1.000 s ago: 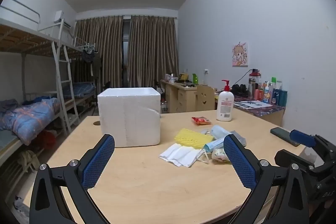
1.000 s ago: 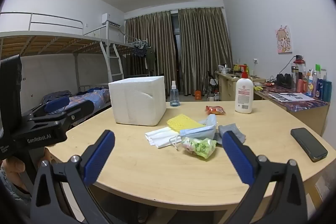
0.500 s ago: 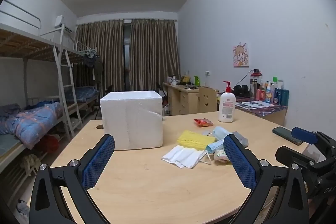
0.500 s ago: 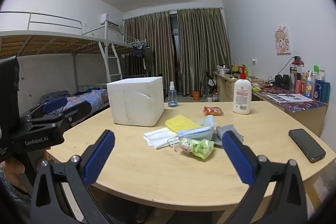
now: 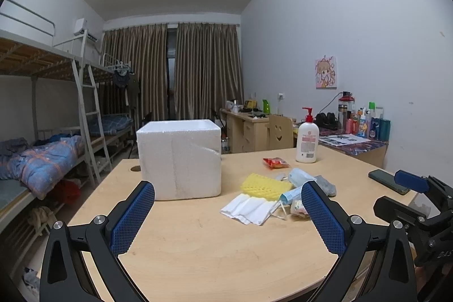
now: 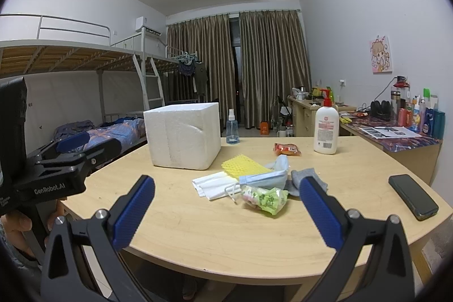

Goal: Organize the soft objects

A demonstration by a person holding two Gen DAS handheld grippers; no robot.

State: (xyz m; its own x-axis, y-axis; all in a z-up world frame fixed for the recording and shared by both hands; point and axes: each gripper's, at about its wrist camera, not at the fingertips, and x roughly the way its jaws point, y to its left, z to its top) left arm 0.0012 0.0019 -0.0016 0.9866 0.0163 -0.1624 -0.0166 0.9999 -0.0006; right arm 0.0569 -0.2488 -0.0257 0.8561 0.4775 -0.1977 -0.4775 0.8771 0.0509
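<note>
A pile of soft things lies mid-table: a white folded cloth [image 5: 249, 209] [image 6: 213, 184], a yellow foam mesh [image 5: 266, 186] [image 6: 240, 165], a blue face mask [image 6: 264, 177] [image 5: 300, 177], a grey sock [image 6: 305, 177] [image 5: 325, 184] and a green tissue pack [image 6: 264, 198]. A white foam box [image 5: 179, 159] [image 6: 184, 135] stands to their left. My left gripper [image 5: 228, 212] is open and empty, short of the pile. My right gripper [image 6: 226, 205] is open and empty, over the table's front edge.
A lotion pump bottle [image 5: 307, 140] [image 6: 325, 129], a red snack packet [image 5: 276, 162] [image 6: 286, 149] and a spray bottle [image 6: 232, 128] stand behind the pile. A black phone [image 6: 413, 196] lies at the right edge. Bunk beds [image 5: 34, 149] stand left, a cluttered desk [image 6: 396, 132] right.
Both grippers have drifted slightly; the scene sits a little lower and shifted in the views. Nothing on the table has moved, and both grippers stay open.
</note>
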